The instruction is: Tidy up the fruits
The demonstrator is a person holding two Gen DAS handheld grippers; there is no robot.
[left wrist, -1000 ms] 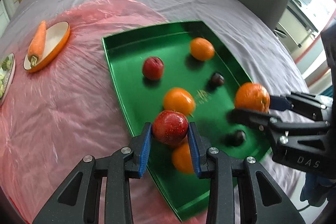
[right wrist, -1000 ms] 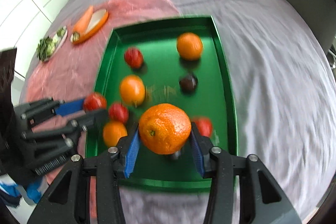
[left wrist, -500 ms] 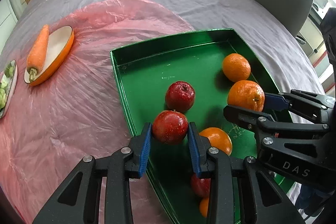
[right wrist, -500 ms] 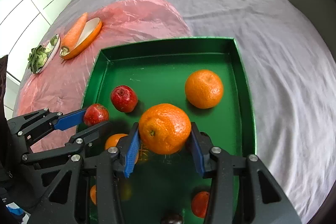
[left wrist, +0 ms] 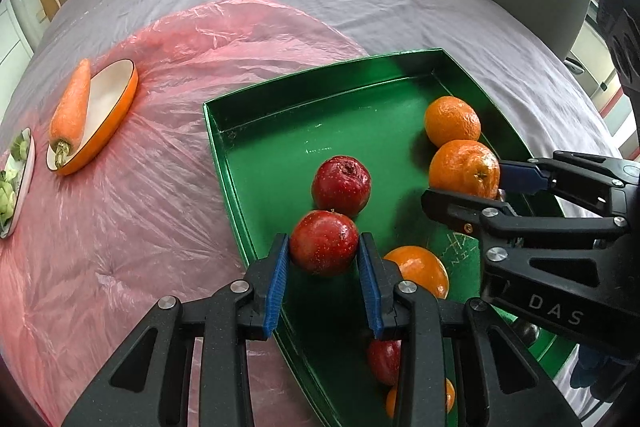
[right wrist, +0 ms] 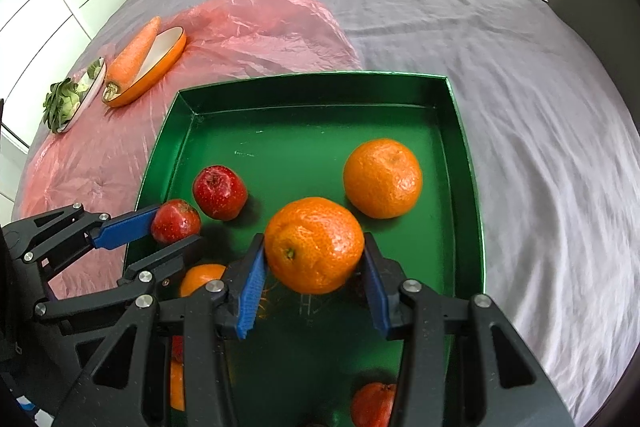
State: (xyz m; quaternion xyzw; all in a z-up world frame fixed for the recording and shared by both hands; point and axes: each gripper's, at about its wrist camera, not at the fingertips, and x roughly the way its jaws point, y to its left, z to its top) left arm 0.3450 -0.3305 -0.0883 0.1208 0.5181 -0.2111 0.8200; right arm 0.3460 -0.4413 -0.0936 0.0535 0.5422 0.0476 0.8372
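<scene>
greens on a pale plate (right wrist: 74, 99) sit far left on the pink plastic sheet (left wrist: 132, 195), with a carrot (left wrist: 72, 107) lying across the rim of an orange-edged oval dish (left wrist: 108, 115) just beside them. sheet overlies a grey cloth (right wrist: 540, 107) covering the whole surface.

green tray (right wrist: 312, 87) rests partly on the sheet, partly on the cloth. left gripper (left wrist: 323, 279) is clenched on a red apple (left wrist: 324, 243), blue pads pressing both sides, the fruit over the tray's left edge region. whether it touches the tray floor cannot be told. a second red apple (left wrist: 341, 185) lies on the tray floor just behind it, stem hollow facing up; the two appear to touch or nearly so.

further right, right gripper (right wrist: 314, 285) grasps an orange (right wrist: 314, 245) between its blue pads, over mid-tray. a loose orange (right wrist: 383, 178) lies on the tray floor just beyond it, toward the right wall; in the left wrist view the two look in contact, in the right wrist view a narrow gap shows.

another orange (left wrist: 418, 269) lies on the tray floor between the two grippers, partly hidden. more red and orange fruit shows at the near end under the gripper bodies, too covered to count.
</scene>
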